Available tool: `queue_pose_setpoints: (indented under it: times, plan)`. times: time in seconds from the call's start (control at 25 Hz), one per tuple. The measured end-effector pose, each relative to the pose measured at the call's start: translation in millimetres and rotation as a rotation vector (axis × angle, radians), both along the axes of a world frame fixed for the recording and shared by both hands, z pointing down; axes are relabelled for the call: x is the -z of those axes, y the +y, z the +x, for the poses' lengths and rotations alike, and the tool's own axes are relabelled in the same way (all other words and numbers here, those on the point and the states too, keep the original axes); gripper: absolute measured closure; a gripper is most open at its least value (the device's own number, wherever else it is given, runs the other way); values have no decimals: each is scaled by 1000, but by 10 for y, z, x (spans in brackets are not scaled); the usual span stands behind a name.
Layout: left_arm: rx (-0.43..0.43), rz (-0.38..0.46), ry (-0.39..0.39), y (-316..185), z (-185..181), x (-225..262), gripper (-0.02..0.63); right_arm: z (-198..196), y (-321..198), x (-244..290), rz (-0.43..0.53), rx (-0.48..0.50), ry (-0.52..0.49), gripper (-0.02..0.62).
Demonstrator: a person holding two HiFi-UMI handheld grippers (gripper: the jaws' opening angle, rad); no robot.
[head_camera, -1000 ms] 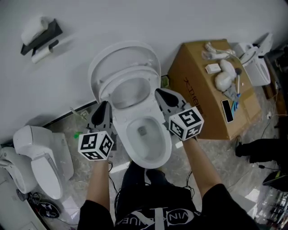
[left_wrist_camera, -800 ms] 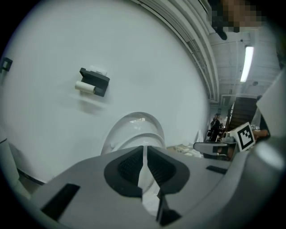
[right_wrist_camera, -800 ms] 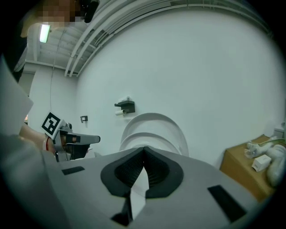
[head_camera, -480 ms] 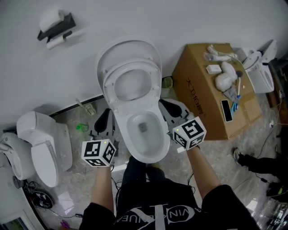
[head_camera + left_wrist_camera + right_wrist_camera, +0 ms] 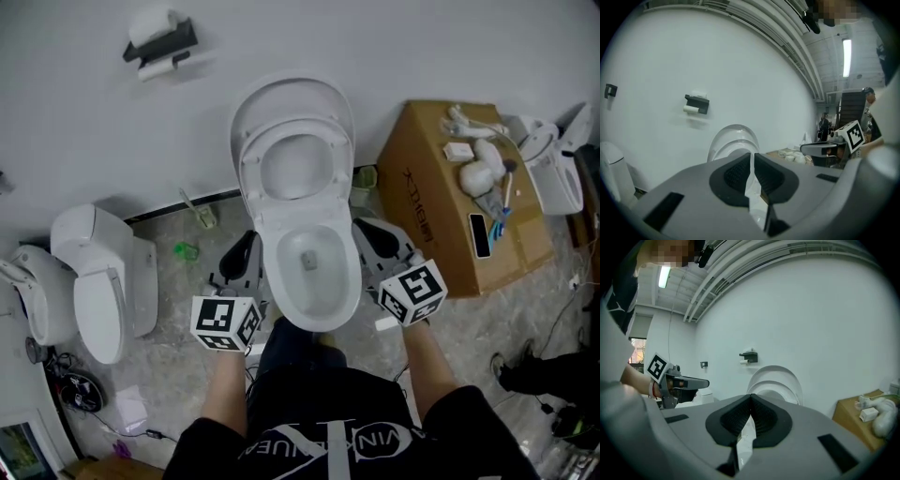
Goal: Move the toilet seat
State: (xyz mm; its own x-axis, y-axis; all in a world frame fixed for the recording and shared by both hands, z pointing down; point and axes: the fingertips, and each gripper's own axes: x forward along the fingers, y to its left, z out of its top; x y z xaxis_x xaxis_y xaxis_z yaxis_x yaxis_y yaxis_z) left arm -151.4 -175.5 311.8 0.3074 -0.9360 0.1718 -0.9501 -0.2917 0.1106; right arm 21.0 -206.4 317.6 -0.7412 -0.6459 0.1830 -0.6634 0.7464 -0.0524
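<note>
Change: both tools have backed off toward the person. A second ago they were up beside the back of the bowl (image 5: 274, 277), now they sit either side of its front.
Left tool (image 5: 240, 258): jaws pretty much together, nothing in them.
Right tool (image 5: 373, 236): jaws closed, also empty.
Seat (image 5: 251, 178): flipped up, resting against the raised lid (image 5: 292, 94) at the wall. Same spot as before, and neither tool is touching it.
What it means: looks to me like the seat lift is done and this is the retreat. If it's meant to come back down, they'd have to reach in again.
</note>
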Motion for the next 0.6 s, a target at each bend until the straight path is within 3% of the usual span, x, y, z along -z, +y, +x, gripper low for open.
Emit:
queue_pose_setpoints:
  times: [0.6]
  plan:
    - [102,116,-1,701,21,429,595,211,618,313,66,26,-33,588]
